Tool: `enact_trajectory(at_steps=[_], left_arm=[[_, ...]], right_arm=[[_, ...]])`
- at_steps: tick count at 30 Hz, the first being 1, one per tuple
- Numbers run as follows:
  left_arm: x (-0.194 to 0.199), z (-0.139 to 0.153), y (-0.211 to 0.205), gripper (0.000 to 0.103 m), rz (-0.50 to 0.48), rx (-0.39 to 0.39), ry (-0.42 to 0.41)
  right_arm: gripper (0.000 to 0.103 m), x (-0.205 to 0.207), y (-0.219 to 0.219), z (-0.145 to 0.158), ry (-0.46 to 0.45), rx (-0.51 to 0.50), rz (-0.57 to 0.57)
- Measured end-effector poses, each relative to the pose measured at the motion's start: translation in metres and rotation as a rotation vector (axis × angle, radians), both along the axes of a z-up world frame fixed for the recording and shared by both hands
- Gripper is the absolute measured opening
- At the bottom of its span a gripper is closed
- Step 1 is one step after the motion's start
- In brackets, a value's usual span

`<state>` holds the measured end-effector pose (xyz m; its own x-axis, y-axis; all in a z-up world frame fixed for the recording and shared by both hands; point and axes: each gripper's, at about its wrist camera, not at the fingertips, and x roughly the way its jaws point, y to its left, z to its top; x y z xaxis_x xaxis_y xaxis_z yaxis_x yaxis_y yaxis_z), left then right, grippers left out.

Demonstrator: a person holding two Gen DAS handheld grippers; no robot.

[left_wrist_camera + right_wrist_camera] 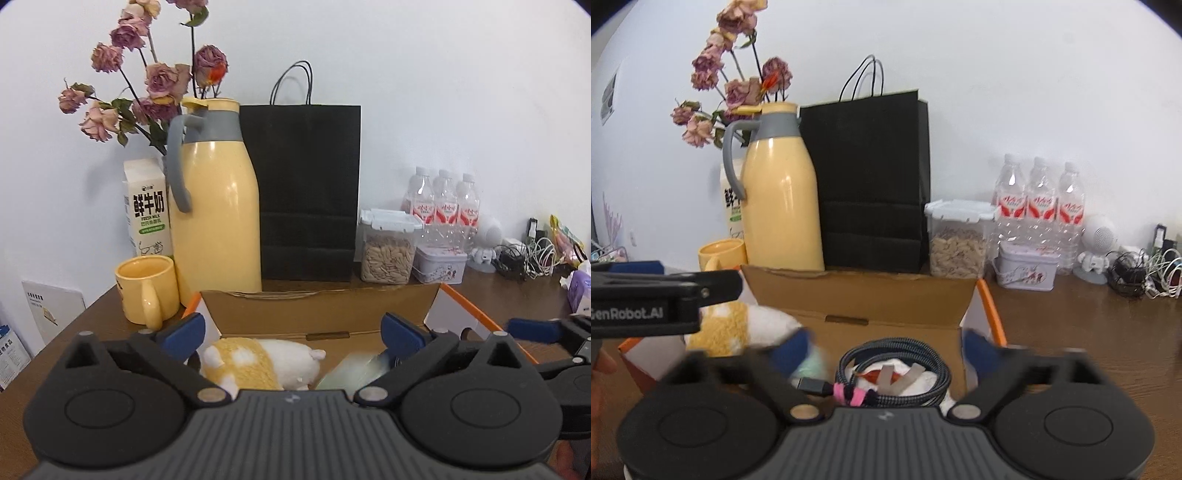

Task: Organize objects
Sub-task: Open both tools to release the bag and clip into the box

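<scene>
Left gripper [293,334]: fingers spread wide, nothing between them, poised over the open cardboard box [317,308]. Directly below the gap, inside the box, a yellow-and-white plush toy [258,363] lies on its side, closer to the left finger; a pale green packet [351,373], blurred, sits just under the right finger. No contact visible with either.

Right gripper [886,347]: also spread wide and holding nothing, fingers motion-blurred. Between and below them, in the box's right half, a coiled braided cable [897,369] with a pink tie rests on something white. The plush toy shows at left in this view, partly behind the left gripper's body, which crosses the frame's left edge.

The box stands on a brown wooden table [1071,325], flaps up, orange edging along its right side.

Behind the box, left to right: yellow mug [146,291], milk carton [147,210], yellow thermos jug [214,199] with grey handle, black paper bag [310,192], clear lidded container of seeds [388,251], small lavender tin [439,264] just beside it. Behind those, three water bottles [441,199] with red labels. Dried roses [155,74] rise behind the jug. Far right: small white robot figurine [1097,243] and a tangle of cables [1145,273]. White wall at the back.
</scene>
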<state>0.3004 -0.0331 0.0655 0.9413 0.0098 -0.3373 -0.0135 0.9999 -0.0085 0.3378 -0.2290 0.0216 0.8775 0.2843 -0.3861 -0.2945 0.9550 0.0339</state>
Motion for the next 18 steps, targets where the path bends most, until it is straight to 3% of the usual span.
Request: enact_trajectory(at_steps=[18], left_arm=[[-0.018,0.017,0.009,0.103,0.013,-0.035,-0.049]], right_arm=[[0.103,-0.022,-0.004,0.019,-0.050,0.005,-0.003]])
